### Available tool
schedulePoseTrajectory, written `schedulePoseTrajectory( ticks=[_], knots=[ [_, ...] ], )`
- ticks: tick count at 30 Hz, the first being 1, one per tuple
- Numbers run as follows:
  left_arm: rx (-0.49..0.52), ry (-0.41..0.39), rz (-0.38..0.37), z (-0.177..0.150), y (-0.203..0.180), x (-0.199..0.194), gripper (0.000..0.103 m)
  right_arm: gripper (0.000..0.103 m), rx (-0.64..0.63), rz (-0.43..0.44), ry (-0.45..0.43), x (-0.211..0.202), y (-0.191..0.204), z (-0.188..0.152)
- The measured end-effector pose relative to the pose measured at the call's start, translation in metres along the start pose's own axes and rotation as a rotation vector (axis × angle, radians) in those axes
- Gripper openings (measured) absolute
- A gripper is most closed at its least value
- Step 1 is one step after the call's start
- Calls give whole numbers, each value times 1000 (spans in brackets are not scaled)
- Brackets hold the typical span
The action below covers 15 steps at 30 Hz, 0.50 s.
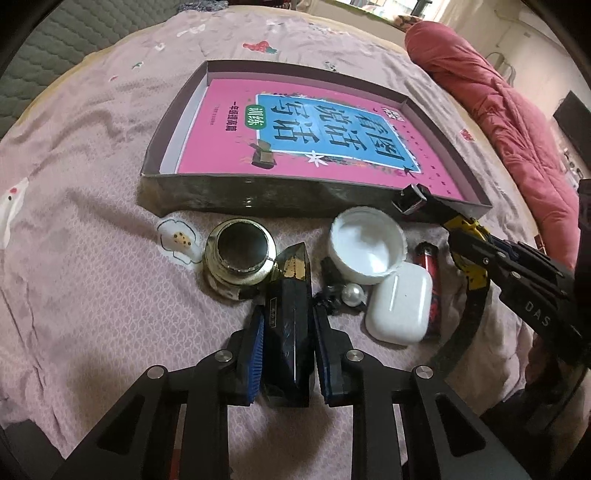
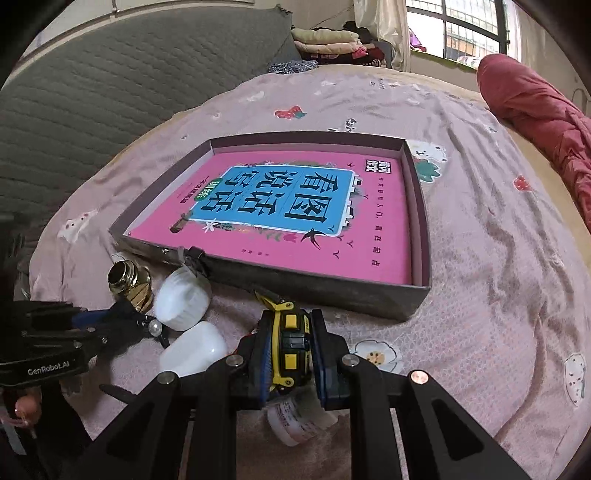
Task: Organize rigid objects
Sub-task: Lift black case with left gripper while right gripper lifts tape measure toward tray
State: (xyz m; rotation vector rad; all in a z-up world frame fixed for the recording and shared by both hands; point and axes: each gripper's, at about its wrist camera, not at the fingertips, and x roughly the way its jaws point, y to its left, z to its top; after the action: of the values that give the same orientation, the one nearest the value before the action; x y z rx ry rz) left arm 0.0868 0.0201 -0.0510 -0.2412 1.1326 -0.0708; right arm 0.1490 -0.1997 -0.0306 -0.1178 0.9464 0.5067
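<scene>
The left gripper [image 1: 288, 325] clamps a dark block [image 1: 290, 325], the right gripper [image 2: 291, 349] a tape measure [image 2: 290, 343], probably both for the box [image 2: 415, 299] just beyond, by the bed's middle.

pink bedsheet [image 2: 480, 258] | grey quilted headboard [image 2: 110, 92] | daylit window [image 2: 461, 26]
</scene>
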Motion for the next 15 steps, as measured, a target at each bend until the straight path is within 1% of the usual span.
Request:
schedulePoseTrajectory(
  ticks=[6, 15],
  knots=[
    [11, -24, -15, -1, -6, -10, 24, 19, 54, 40, -12, -4, -7, -2],
    [29, -48, 7, -2, -17, -27, 24, 19, 43, 71, -50, -13, 0, -1]
  ],
)
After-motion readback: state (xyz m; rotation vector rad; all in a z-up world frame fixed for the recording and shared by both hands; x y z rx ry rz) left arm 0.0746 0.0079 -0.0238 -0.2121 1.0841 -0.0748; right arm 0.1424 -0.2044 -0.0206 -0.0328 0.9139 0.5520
